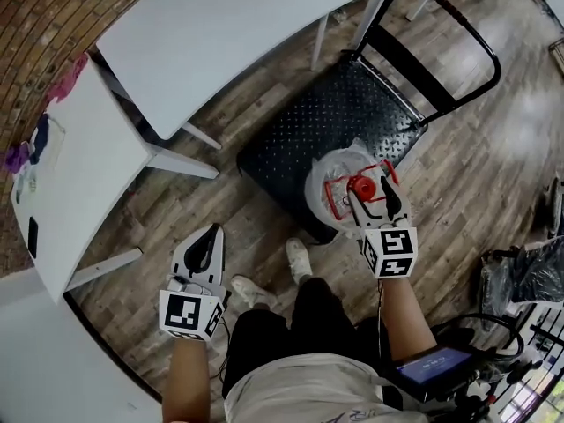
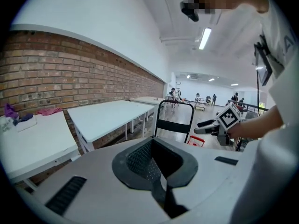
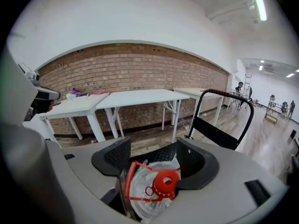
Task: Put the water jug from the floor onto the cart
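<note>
The water jug (image 1: pixel 328 181) is clear plastic with a red cap and a red carry handle (image 3: pixel 161 185). It hangs at the near edge of the black cart deck (image 1: pixel 308 117). My right gripper (image 1: pixel 374 186) is shut on the jug's top, and its jaws stand wide on either side of the red handle (image 3: pixel 154 169). The cart's black push handle (image 1: pixel 458 26) rises at the far side. My left gripper (image 1: pixel 210 234) is held apart at the left above the wood floor, shut and holding nothing (image 2: pixel 158 166).
Two white tables (image 1: pixel 220 33) (image 1: pixel 79 161) stand at the left along a brick wall (image 1: pixel 35 7). The person's shoes (image 1: pixel 300 258) are on the floor just short of the cart. Cables and gear (image 1: pixel 520 280) crowd the right edge.
</note>
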Demonstrator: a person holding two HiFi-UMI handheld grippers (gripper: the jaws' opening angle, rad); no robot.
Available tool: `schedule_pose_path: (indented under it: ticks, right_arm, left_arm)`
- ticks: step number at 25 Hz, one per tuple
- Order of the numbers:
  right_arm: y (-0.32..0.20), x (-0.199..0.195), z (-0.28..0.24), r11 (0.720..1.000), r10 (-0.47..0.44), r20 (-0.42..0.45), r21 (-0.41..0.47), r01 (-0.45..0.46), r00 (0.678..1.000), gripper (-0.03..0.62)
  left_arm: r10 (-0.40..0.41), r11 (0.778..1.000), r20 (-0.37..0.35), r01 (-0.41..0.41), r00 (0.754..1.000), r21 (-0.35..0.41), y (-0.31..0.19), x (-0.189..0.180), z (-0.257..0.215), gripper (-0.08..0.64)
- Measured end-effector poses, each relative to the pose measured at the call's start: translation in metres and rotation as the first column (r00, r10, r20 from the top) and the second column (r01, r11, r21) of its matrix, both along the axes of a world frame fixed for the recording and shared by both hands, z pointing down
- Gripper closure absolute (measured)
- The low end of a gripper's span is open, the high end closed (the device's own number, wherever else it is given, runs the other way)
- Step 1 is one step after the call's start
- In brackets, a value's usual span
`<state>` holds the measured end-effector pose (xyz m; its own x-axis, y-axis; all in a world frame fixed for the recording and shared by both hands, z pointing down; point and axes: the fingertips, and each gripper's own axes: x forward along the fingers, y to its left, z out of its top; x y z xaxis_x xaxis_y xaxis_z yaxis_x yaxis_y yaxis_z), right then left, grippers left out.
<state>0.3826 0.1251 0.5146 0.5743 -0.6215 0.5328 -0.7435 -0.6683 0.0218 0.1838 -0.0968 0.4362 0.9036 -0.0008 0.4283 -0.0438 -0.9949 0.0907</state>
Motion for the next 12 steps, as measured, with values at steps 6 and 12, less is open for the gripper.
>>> schedule_pose_path:
  ticks: [6,12]
  right_arm:
    - [-0.031,-0.021,-0.063,0.994,-0.052,-0.068,0.093,0.058,0.996,0.314]
    - [-0.071,-0.057,-0.129,0.972,-0.136,-0.175,0.166,0.165,0.975,0.423]
  left_arm:
    - [-0.028,0.999,-0.067,0.031,0.997,0.032,-0.019,-0.018,-0.039,0.560]
    - [-0.096,0.993,-0.141,0.106,0.985,0.059,-0.039,-0.052,-0.080,0.558]
